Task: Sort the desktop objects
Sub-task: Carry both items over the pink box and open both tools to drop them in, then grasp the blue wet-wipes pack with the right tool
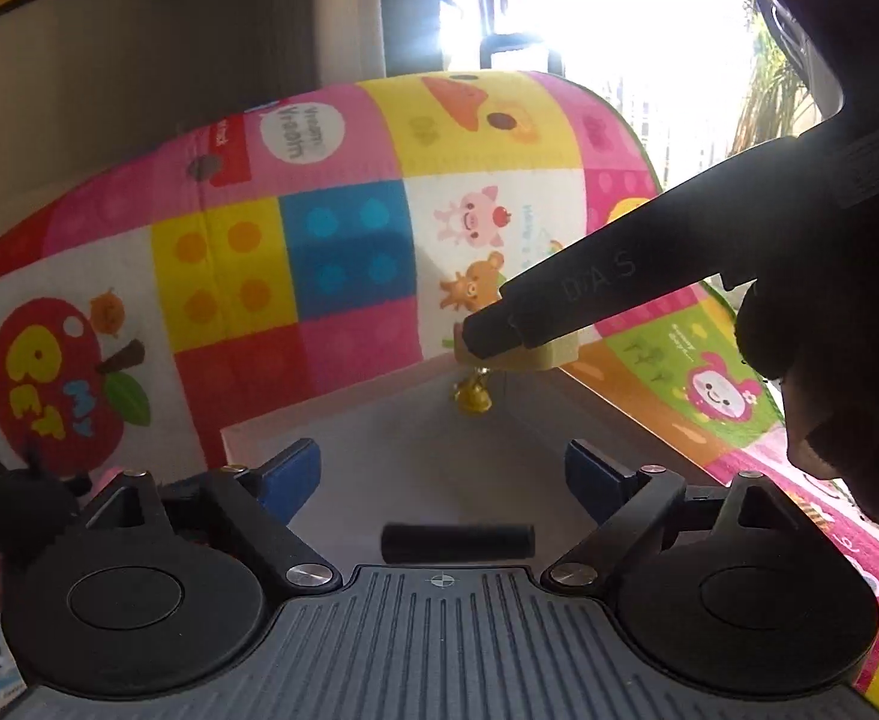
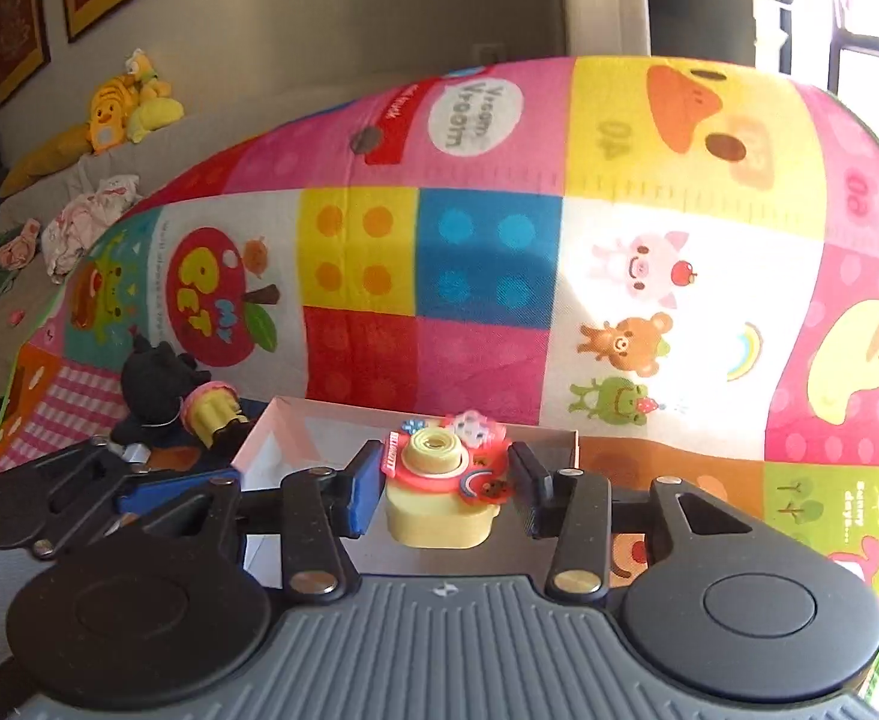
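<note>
Yellow toy camera (image 2: 439,504) sat clamped in our right gripper (image 2: 442,495) above the open box (image 2: 295,420). Our left gripper (image 1: 439,474) stood wide apart, empty. We judged the slim side grip might slip outside the box.

Hidden and cut off
The black cylinder (image 1: 457,542) in the box (image 1: 379,450) is blurred; black plush (image 2: 157,387) partly hidden beside it.

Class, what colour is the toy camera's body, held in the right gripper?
Pale yellow toy camera; clearest in the right wrist view.
</note>
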`<state>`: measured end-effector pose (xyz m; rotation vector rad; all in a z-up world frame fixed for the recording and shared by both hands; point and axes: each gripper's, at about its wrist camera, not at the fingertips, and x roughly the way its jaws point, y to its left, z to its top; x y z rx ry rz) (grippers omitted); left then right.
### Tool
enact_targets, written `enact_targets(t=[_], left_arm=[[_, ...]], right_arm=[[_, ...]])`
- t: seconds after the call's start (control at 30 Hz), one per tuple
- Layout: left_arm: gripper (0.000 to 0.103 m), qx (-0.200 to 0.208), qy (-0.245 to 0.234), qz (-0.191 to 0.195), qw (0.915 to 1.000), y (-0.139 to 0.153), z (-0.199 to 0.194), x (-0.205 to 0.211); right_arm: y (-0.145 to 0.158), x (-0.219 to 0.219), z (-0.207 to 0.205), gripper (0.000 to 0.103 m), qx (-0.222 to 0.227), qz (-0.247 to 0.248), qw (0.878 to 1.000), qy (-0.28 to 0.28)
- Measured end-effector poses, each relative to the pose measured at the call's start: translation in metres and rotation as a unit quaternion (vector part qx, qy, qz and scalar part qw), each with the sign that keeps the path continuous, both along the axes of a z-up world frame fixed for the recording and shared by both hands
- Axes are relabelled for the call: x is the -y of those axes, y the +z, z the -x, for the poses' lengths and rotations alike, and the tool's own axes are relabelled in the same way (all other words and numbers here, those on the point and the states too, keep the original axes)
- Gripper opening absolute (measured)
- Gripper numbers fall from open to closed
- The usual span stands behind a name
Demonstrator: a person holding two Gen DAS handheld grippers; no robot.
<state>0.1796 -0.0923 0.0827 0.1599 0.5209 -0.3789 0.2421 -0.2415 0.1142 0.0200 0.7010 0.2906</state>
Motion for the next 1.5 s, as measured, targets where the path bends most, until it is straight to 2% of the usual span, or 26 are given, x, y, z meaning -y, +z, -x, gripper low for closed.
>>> enact_targets(t=[0.13,0.2,0.3,0.37,0.47,0.57,0.7,0.8,0.83,0.87,0.93,1.1,1.13,1.17,1.2,1.23,1.3,1.37,1.43,1.5], left_arm=[[0.098,0.041,0.035,0.025,0.9982,0.006,0.045,-0.04],[0.1,0.057,0.063,0.021,0.9962,0.002,0.073,-0.059],[0.1,0.05,0.113,0.005,0.9923,-0.015,0.105,-0.085],[0.1,0.033,0.159,0.004,0.9868,-0.028,0.12,-0.105],[0.1,0.001,0.201,0.01,0.9796,-0.044,0.131,-0.132],[0.101,-0.015,0.248,-0.005,0.9687,-0.055,0.135,-0.155],[0.101,-0.013,0.274,0.013,0.9615,-0.054,0.14,-0.177],[0.101,0.003,0.316,0.017,0.9486,-0.049,0.144,-0.192],[0.101,0.006,0.33,0.022,0.9437,-0.047,0.145,-0.198],[0.101,0.008,0.344,0.028,0.9384,-0.046,0.146,-0.205],[0.102,0.009,0.367,0.041,0.9293,-0.043,0.15,-0.221],[0.102,0.012,0.406,0.049,0.9124,-0.042,0.167,-0.248],[0.102,0.01,0.412,0.055,0.9094,-0.042,0.17,-0.252],[0.102,0.007,0.416,0.062,0.9073,-0.042,0.174,-0.257],[0.102,0.006,0.415,0.068,0.9072,-0.042,0.177,-0.26],[0.102,0.005,0.413,0.071,0.9079,-0.042,0.18,-0.262],[0.102,0.004,0.406,0.075,0.9109,-0.042,0.184,-0.263],[0.102,0.003,0.385,0.085,0.9188,-0.042,0.188,-0.262],[0.102,0.002,0.366,0.091,0.9262,-0.043,0.189,-0.256],[0.102,0.002,0.34,0.092,0.936,-0.044,0.188,-0.244]], right_arm=[[0.003,0.008,0.017,0.048,0.019,-0.008,1.0,-0.001],[0.004,0.007,0.028,0.048,0.021,-0.005,1.0,0.006],[0.005,-0.005,0.045,0.049,0.015,0.004,0.999,0.029],[0.006,-0.021,0.059,0.052,0.012,0.006,0.999,0.052],[0.006,-0.052,0.077,0.055,0.007,0.003,0.996,0.093],[0.0,-0.089,0.095,0.055,-0.001,0.008,0.99,0.141],[-0.015,-0.136,0.119,0.055,0.01,0.035,0.98,0.194],[-0.029,-0.176,0.122,0.056,-0.006,0.034,0.975,0.221],[-0.034,-0.187,0.12,0.064,-0.013,0.026,0.974,0.225],[-0.039,-0.2,0.119,0.079,-0.017,0.015,0.975,0.223],[-0.051,-0.223,0.114,0.091,-0.01,0.007,0.975,0.221],[-0.08,-0.269,0.091,0.089,-0.03,0.019,0.976,0.216],[-0.086,-0.277,0.087,0.082,-0.039,0.032,0.974,0.22],[-0.09,-0.283,0.084,0.063,-0.047,0.053,0.971,0.229],[-0.091,-0.286,0.085,0.054,-0.044,0.07,0.968,0.238],[-0.088,-0.284,0.088,0.05,-0.035,0.076,0.966,0.243],[-0.07,-0.267,0.1,0.049,-0.016,0.053,0.967,0.247],[-0.043,-0.235,0.118,0.049,0.005,0.015,0.965,0.26],[-0.024,-0.2,0.14,0.049,0.031,0.009,0.964,0.262],[-0.013,-0.162,0.165,0.049,0.05,0.024,0.964,0.258]])
